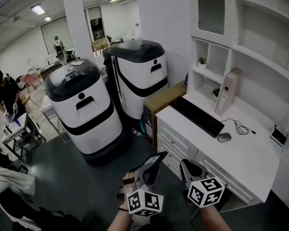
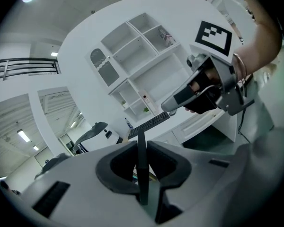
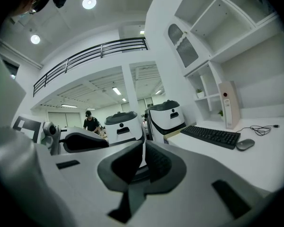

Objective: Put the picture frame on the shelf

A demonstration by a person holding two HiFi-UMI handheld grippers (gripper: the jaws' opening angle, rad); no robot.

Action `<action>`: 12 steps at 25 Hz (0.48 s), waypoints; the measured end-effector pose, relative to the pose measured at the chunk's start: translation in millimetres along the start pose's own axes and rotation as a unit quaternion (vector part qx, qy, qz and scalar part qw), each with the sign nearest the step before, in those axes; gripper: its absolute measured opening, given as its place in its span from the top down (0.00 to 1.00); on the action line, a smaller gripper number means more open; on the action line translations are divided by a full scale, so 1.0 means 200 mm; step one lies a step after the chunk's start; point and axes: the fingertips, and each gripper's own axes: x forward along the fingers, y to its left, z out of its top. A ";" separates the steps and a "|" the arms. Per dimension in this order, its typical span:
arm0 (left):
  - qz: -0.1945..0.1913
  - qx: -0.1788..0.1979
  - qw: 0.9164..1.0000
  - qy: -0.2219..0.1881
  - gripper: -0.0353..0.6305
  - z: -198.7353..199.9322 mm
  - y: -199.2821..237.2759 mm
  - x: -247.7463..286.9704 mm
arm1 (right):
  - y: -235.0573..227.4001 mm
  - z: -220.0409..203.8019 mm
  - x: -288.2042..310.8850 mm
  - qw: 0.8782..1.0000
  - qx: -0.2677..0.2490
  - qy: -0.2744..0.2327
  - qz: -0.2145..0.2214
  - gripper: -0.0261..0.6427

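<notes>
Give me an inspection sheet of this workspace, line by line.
Surface: white desk, near end bare.
Job's things: picture frame in the left gripper; shelf above the desk.
Clutter: keyboard, mouse, tall beige box, small plant in a cubby.
Grippers: left gripper shut on the picture frame, seen edge-on; right gripper jaws together, holding nothing.
Cables: mouse cable looped on the desk.
Surroundings: two white-and-black machines left of the desk; a person far off.

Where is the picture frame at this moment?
In the head view, bottom centre: the picture frame is clamped edge-on in the left tool, held out just in front of the white desk.
</notes>
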 end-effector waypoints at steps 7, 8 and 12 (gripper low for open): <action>-0.018 0.004 1.000 -0.017 0.85 -0.03 0.18 0.22 | -0.09 0.07 0.24 1.000 0.008 0.000 -0.026 0.96; -0.020 0.006 1.000 -0.019 0.85 -0.04 0.20 0.24 | -0.10 0.07 0.26 1.000 0.010 0.002 -0.029 0.96; -0.028 0.012 0.999 -0.022 0.85 -0.04 0.24 0.35 | -0.17 0.07 0.33 0.999 0.016 0.004 -0.042 0.96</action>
